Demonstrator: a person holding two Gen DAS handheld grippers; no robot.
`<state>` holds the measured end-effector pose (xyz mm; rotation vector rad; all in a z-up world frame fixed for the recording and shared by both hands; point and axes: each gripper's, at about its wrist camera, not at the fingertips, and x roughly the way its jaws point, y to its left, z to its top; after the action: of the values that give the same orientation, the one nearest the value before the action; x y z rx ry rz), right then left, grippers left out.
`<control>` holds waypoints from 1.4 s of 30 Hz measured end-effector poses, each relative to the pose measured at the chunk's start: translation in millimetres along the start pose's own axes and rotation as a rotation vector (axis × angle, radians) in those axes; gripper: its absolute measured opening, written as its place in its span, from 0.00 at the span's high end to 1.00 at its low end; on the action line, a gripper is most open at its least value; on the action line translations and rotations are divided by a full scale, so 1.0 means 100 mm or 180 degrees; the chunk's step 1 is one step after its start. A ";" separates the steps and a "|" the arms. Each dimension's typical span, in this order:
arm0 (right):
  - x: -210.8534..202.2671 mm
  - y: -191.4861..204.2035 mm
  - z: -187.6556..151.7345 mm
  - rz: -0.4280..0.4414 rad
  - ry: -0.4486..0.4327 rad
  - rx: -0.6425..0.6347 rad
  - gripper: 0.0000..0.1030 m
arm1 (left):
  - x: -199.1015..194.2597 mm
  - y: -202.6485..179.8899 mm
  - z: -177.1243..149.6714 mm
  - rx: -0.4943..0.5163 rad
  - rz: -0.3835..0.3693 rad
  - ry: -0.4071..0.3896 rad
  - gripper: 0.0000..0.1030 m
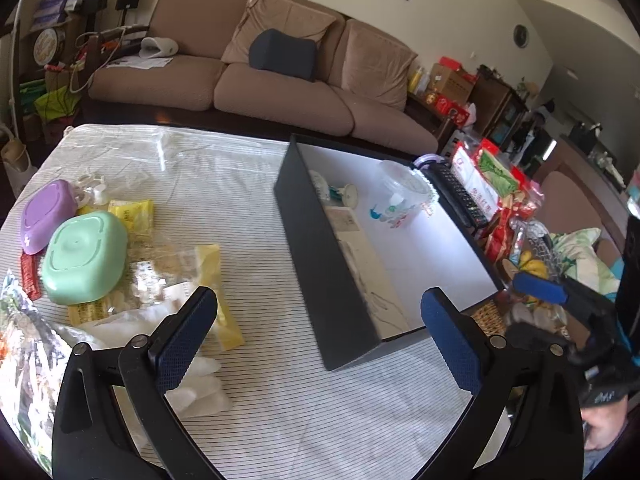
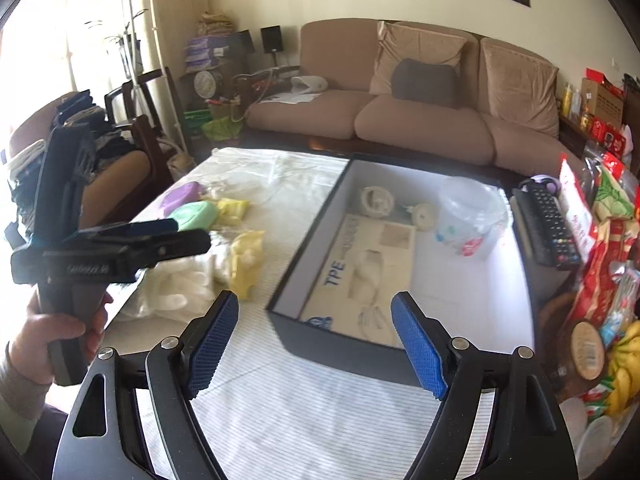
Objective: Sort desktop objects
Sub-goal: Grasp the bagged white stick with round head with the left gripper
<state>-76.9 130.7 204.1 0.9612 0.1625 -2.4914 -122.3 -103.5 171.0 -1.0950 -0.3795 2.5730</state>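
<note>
right wrist: both grippers point(image 2: 314, 344) point(image 1: 320, 332) wide, empty; box point(image 2: 516, 280) holds a few items; green case point(image 1: 84, 258), purple case point(image 1: 46, 216), yellow packets point(image 1: 134, 212) left on cloth

two lidded cases point(image 1: 84, 258), one box point(image 1: 320, 276), one remote point(image 2: 546, 226)

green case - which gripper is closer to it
Left. The left gripper hangs just right of the green case, above the packets. The right gripper is farther off, at the near end of the box.
</note>
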 end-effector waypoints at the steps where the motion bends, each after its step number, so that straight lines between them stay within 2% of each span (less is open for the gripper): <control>1: 0.02 0.07 -0.04 0.0020 -0.0030 -0.0014 0.21 | -0.01 0.10 0.00 -0.0018 0.0054 0.0002 0.00; 4: 0.12 0.26 -0.12 0.0145 -0.0147 -0.0006 0.20 | -0.04 0.44 0.00 -0.0130 0.0222 0.0017 0.00; 9: 0.34 0.41 -0.19 0.0473 -0.0288 0.0137 0.19 | -0.16 1.28 0.03 -0.0622 0.0576 -0.0015 0.00; 13: 0.49 0.55 -0.26 0.0663 -0.0207 0.0011 0.19 | -0.30 1.86 0.00 -0.1011 0.0722 -0.0108 0.00; 17: 0.60 0.56 -0.38 0.0824 -0.0062 -0.0004 0.19 | -0.29 2.20 0.15 -0.1110 0.0895 -0.0148 0.01; 21: 0.60 0.53 -0.40 0.0787 -0.0031 -0.0157 0.19 | 0.13 2.20 0.53 -0.0586 0.1124 0.0051 0.01; 24: 0.58 0.42 -0.42 0.0837 -0.0052 -0.0056 0.19 | 0.69 2.29 0.84 -0.0251 0.1419 0.0388 0.02; 26: 0.57 0.33 -0.42 0.0883 -0.0045 0.0036 0.19 | 1.04 2.35 1.05 -0.0017 0.1498 0.0581 0.02; 29: 0.54 0.21 -0.44 0.0923 -0.0029 0.0154 0.19 | 1.55 2.42 1.28 0.0415 0.1706 0.1029 0.04; 31: 0.54 0.14 -0.45 0.0940 -0.0011 0.0196 0.18 | 1.78 2.48 1.33 0.0549 0.1742 0.1246 0.13; 36: 0.61 0.02 -0.51 0.0953 0.0109 0.0340 0.18 | 2.12 2.71 1.20 0.0461 0.1621 0.1629 0.53; 38: 0.60 0.01 -0.51 0.0985 0.0124 0.0389 0.18 | 2.13 2.72 1.12 0.0501 0.1659 0.1612 0.61; 39: 0.59 0.01 -0.51 0.0974 0.0117 0.0375 0.18 | 2.10 2.70 1.11 0.0478 0.1642 0.1559 0.72; 42: 0.55 0.02 -0.49 0.0931 0.0074 0.0348 0.18 | 1.93 2.62 1.10 0.0368 0.1572 0.1414 0.74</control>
<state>-81.6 121.0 131.5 0.9808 -0.1020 -2.2393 -378.3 -280.8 25.4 -1.8450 0.1691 2.5795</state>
